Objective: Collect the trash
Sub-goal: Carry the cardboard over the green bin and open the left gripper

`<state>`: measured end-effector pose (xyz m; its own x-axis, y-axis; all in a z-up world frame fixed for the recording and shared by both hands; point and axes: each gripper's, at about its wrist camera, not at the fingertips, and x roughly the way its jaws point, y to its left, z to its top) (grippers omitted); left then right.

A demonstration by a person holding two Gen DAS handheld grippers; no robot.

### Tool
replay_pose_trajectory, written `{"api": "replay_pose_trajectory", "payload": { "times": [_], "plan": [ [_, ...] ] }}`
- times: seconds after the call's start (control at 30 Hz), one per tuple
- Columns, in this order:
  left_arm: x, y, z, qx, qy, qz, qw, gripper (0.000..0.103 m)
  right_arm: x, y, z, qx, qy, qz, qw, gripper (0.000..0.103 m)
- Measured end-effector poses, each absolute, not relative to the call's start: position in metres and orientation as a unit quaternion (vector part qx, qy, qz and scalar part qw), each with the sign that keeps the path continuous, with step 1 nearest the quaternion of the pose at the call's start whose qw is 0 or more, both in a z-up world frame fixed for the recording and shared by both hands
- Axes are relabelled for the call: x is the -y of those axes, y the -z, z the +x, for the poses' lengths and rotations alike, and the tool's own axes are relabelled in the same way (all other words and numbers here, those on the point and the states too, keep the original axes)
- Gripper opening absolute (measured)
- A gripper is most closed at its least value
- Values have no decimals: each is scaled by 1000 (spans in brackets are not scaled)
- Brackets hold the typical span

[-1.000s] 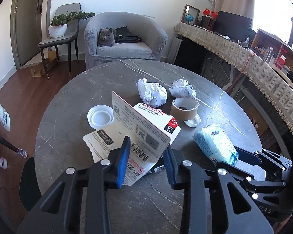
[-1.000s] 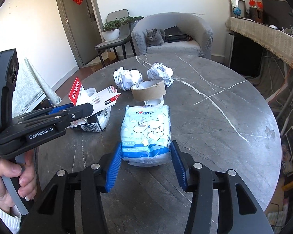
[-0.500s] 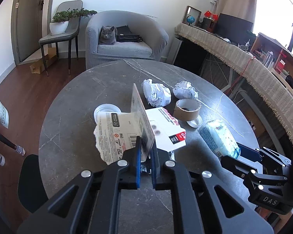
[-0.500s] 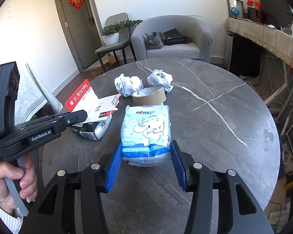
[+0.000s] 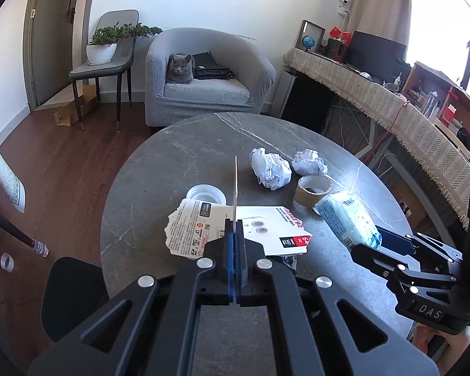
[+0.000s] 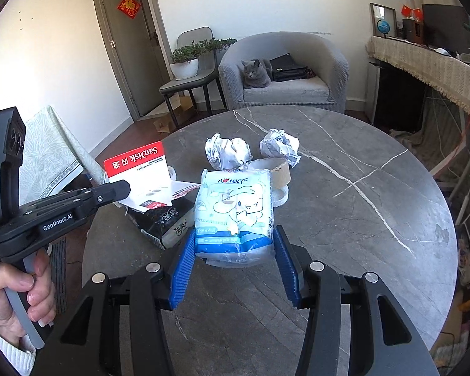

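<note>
My left gripper (image 5: 234, 235) is shut on a red-and-white SanDisk card package (image 5: 266, 230), held above the round grey table (image 5: 178, 153); the package also shows in the right wrist view (image 6: 141, 172). My right gripper (image 6: 235, 250) is open, its blue fingers on either side of a light-blue tissue pack (image 6: 235, 210), which lies on the table and also shows in the left wrist view (image 5: 347, 219). Two crumpled paper balls (image 5: 271, 169) (image 5: 308, 163) and a cardboard tape roll (image 5: 311, 189) lie further back. A black wrapper (image 6: 163, 222) lies under the package.
A white plastic lid (image 5: 205, 195) sits left of the package. A grey armchair with a cat (image 5: 180, 69) and a chair with a potted plant (image 5: 103, 50) stand behind the table. A cloth-covered sideboard (image 5: 391, 106) runs along the right.
My left gripper closed on the SanDisk package and lifted it up off the table. The right gripper stayed open around the tissue pack.
</note>
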<state>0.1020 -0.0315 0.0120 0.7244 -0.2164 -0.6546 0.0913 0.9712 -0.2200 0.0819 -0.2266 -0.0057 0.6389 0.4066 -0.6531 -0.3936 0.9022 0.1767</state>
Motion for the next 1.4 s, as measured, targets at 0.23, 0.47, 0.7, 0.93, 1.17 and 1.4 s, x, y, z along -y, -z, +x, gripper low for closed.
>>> {"api": "replay_pose_trajectory", "payload": {
  "times": [0.23,0.47,0.7,0.93,1.17,1.4],
  "plan": [
    [16,-24,95,-351,76,-84,929,1,208,3,85,-361,-233,5,903,49],
    [-4,-34,87,-344,63,-78,934,1,189,-1,87,-356,-243,5,903,49],
    [-32,-37,82,-343,49,-81,935,1,165,-3,90,-354,-258,2,899,49],
    [-62,-36,75,-347,28,-82,934,1,135,-6,90,-350,-280,-3,894,49],
    [-94,-26,67,-360,9,-80,929,1,105,-7,89,-349,-301,-11,887,49],
    [-125,-12,60,-379,-9,-69,923,1,80,-7,89,-350,-320,-14,880,49]
  ]
}}
